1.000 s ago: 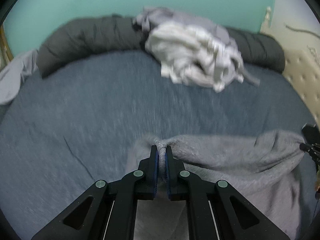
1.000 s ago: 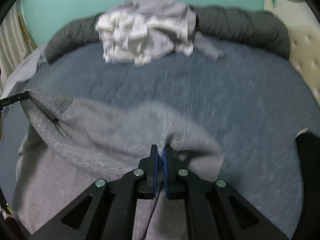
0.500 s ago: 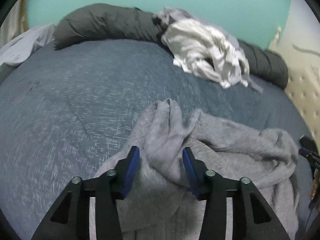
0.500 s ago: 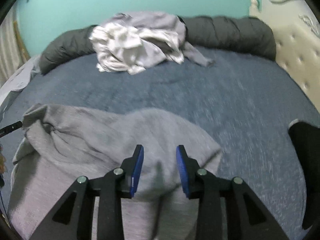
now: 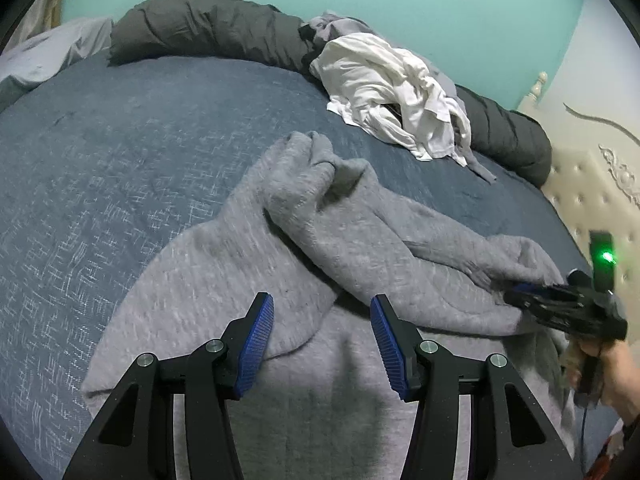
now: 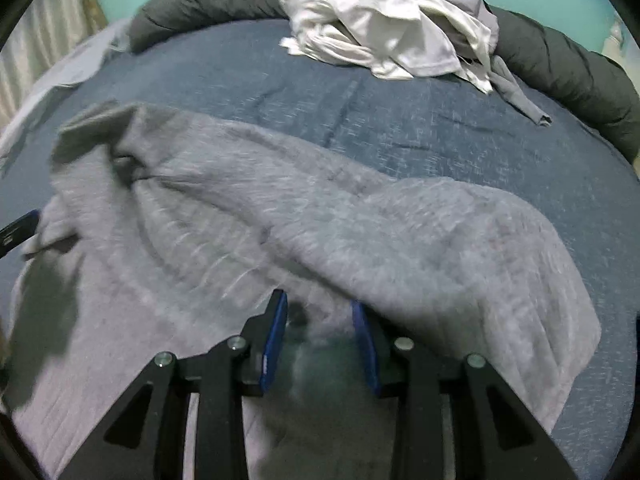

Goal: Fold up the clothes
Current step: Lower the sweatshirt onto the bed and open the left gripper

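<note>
Grey sweater point(image 5: 360, 248) is lying mid-frame on the blue bed point(image 5: 120, 152), its folded-over band running long from upper centre to lower right. Left gripper point(image 5: 322, 340) is hovering wide open, holding nothing; right gripper point(image 6: 320, 340) is also spread, empty, straddling cloth. Risk: loose fold is bunching and could slide apart if one layer snags. White pile point(image 5: 392, 96) is sitting upper right.

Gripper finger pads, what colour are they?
Blue, ribbed pads on black fingers; clearest in the left wrist view.
</note>
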Motion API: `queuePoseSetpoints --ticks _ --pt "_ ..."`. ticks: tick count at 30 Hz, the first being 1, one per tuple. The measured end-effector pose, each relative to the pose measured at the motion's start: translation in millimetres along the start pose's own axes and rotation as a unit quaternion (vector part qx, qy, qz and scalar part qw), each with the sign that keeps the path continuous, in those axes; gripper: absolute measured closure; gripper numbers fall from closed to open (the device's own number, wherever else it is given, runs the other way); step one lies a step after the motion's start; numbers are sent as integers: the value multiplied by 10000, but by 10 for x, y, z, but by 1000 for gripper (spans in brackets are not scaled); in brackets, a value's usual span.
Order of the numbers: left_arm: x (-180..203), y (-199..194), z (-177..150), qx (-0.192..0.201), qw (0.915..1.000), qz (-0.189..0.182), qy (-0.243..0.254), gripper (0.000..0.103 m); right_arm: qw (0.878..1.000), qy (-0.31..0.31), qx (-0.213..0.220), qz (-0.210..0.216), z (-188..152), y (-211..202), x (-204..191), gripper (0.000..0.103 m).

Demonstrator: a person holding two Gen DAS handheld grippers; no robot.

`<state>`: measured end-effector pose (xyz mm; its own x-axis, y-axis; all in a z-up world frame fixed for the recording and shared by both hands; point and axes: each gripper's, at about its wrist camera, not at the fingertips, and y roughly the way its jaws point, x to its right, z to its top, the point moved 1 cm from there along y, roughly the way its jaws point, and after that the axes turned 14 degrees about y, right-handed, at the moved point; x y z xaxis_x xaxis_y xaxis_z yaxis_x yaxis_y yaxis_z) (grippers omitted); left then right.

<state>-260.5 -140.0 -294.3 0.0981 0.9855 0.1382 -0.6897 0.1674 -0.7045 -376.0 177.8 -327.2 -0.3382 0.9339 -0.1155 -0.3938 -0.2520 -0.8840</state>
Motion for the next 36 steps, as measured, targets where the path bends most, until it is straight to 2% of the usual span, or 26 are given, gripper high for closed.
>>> queuePoseSetpoints --ticks 2,8,10,12,14,15,20,26,36 --pt "19 7 -4 6 10000 1 38 48 9999 94 -91 -21 64 66 -13 48" --pt "8 19 -52 8 10000 -77 51 48 9992 -37 -175 -352 204 290 -28 48" --pt "-7 15 -74 6 10000 -94 20 48 9992 -28 -180 -352 210 333 -6 56" --pt "-19 13 -84 8 9999 -102 10 48 9992 -92 -124 -377 196 344 -20 74" --pt "-37 12 -92 12 9999 -115 -13 48 9993 -137 -33 -356 180 302 -29 86" --pt "-47 12 -95 14 9999 -123 -26 48 9993 -157 17 -339 171 274 -33 89" --pt "-80 13 -99 28 9998 -173 -73 48 9995 -138 284 -60 212 -29 7 91" --pt "-112 18 -109 31 9997 -191 -146 48 9980 131 588 185 558 -291 67 92" --pt "-178 24 -120 33 9996 -199 -216 48 9935 909 682 30 1291 -140 388 93"
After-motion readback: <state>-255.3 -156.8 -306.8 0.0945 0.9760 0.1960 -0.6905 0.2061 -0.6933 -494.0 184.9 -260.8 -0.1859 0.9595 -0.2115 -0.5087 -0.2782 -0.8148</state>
